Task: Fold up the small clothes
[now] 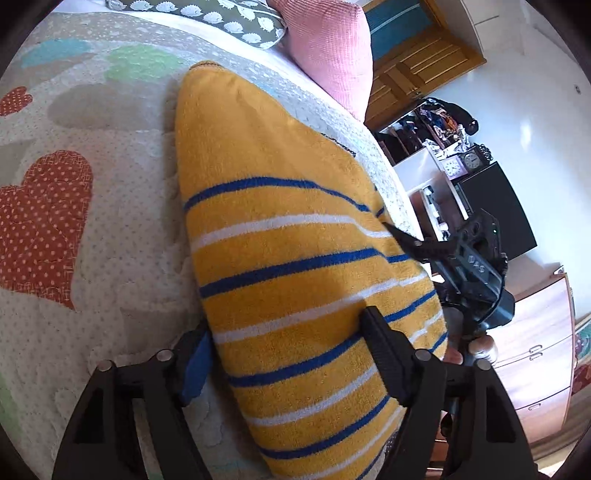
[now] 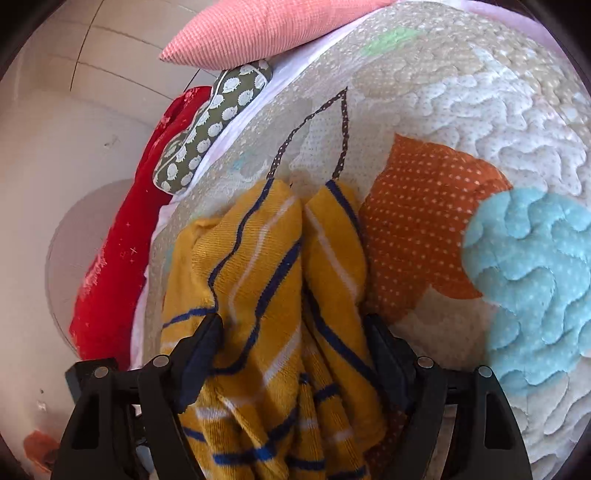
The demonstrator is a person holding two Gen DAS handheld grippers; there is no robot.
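Observation:
A yellow garment [image 1: 280, 206] with blue and white stripes stretches over the quilted bed cover [image 1: 74, 221] and casts a shadow on it. My left gripper [image 1: 291, 362] is shut on its near end, one pad on each side of the cloth. At the garment's right edge a finger [image 1: 410, 242] of my right gripper touches the fabric. In the right wrist view the garment [image 2: 258, 258] is bunched in folds, and my right gripper [image 2: 295, 350] is shut on that bunch. Its far end rests on the quilt [image 2: 480, 129].
A pink pillow [image 1: 332, 55] and a hedgehog-print cushion [image 1: 221, 14] lie at the head of the bed. A red cloth [image 2: 118, 258] hangs along the bed's edge. Beside the bed stand a wooden dresser [image 1: 535, 350] and a shelf with clocks [image 1: 461, 162].

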